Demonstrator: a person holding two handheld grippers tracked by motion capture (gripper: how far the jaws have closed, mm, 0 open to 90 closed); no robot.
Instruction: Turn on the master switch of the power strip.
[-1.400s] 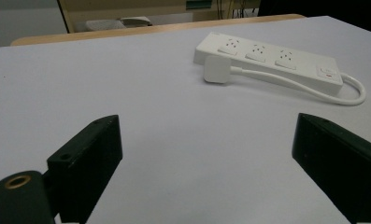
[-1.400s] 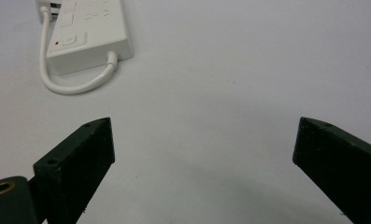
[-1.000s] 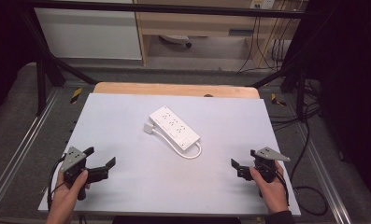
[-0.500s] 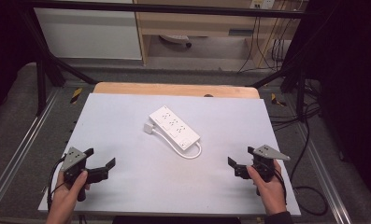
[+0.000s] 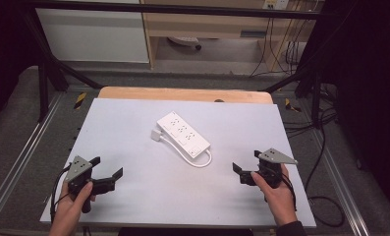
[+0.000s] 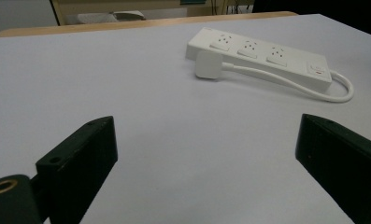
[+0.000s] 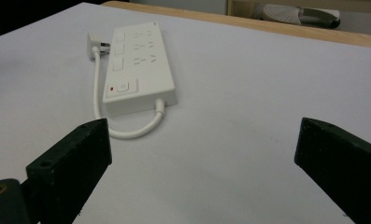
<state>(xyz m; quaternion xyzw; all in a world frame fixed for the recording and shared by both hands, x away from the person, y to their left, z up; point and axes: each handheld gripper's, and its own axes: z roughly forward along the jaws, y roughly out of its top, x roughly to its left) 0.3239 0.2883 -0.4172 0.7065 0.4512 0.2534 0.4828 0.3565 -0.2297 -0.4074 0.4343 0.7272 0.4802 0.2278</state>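
A white power strip (image 5: pixel 183 134) lies flat and diagonal in the middle of the pale grey table top (image 5: pixel 133 113). Its short cable (image 5: pixel 202 161) loops round to a white plug (image 5: pixel 155 135) that rests beside its far end. The strip (image 6: pixel 262 58) and plug (image 6: pixel 209 64) lie ahead of the left gripper, and the strip (image 7: pixel 139 70) with its red-marked switch (image 7: pixel 120 87) ahead of the right. My left gripper (image 5: pixel 106 174) is held near the front left edge, open and empty. My right gripper (image 5: pixel 246 166) is held at the front right, also open and empty, jaws pointing toward the strip.
A wooden strip (image 5: pixel 182 94) borders the table's far edge. Metal frame rails (image 5: pixel 25 152) run along both sides. Beyond stand a cabinet (image 5: pixel 94 29) and loose cables (image 5: pixel 281 49) on the floor.
The right gripper has crept slightly left and forward toward the power strip. The left gripper has hardly moved. The power strip has stayed put.
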